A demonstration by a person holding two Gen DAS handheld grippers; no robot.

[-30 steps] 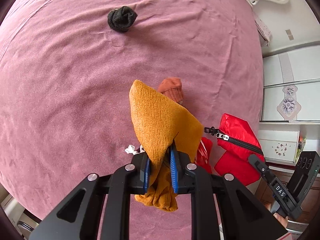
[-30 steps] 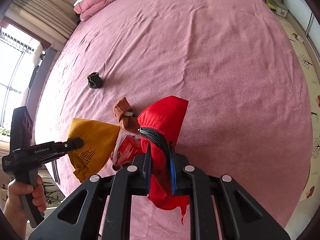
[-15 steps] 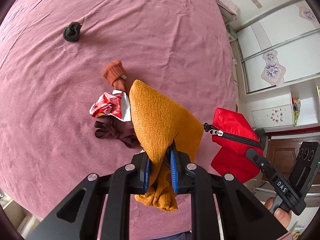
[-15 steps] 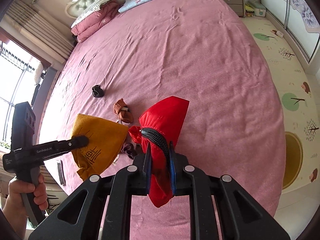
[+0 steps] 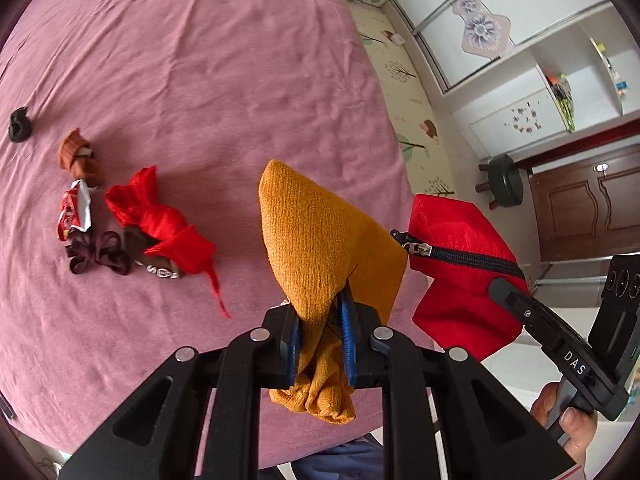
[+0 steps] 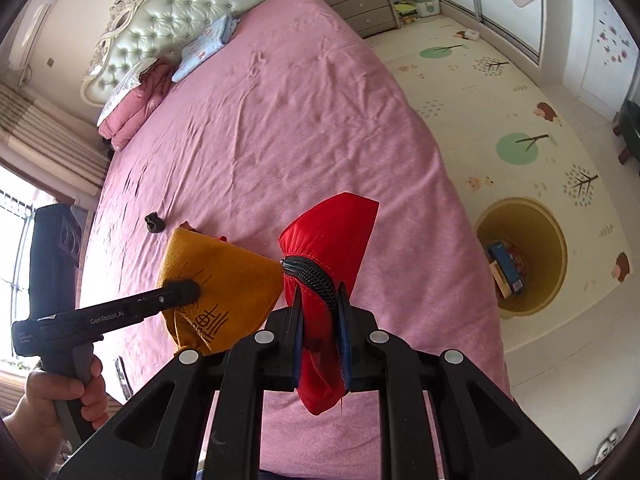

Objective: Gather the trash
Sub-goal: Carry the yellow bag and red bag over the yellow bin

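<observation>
My left gripper (image 5: pixel 319 316) is shut on a mustard-yellow cloth pouch (image 5: pixel 320 240) and holds it above the pink bed (image 5: pixel 200 60); the pouch also shows in the right wrist view (image 6: pixel 224 296). My right gripper (image 6: pixel 319 312) is shut on a red zippered pouch (image 6: pixel 332 236), seen to the right in the left wrist view (image 5: pixel 460 264). On the bed at left lie a red knotted cloth (image 5: pixel 160 220), a crumpled red-silver wrapper (image 5: pixel 74 212), a dark maroon cloth (image 5: pixel 98 254), an orange-brown sock (image 5: pixel 78 156) and a black bundle (image 5: pixel 19 124).
A yellow bin (image 6: pixel 524 256) with items inside stands on the patterned floor mat right of the bed. Pillows and a tufted headboard (image 6: pixel 176 16) are at the far end. A bedside drawer unit (image 6: pixel 360 4) and a dark stool (image 5: pixel 504 180) stand beyond.
Both grippers have drawn back and turned right with their pouches. The bed's right edge, floor and yellow bin have come into view. The trash pile has shifted to the left of the left view.
</observation>
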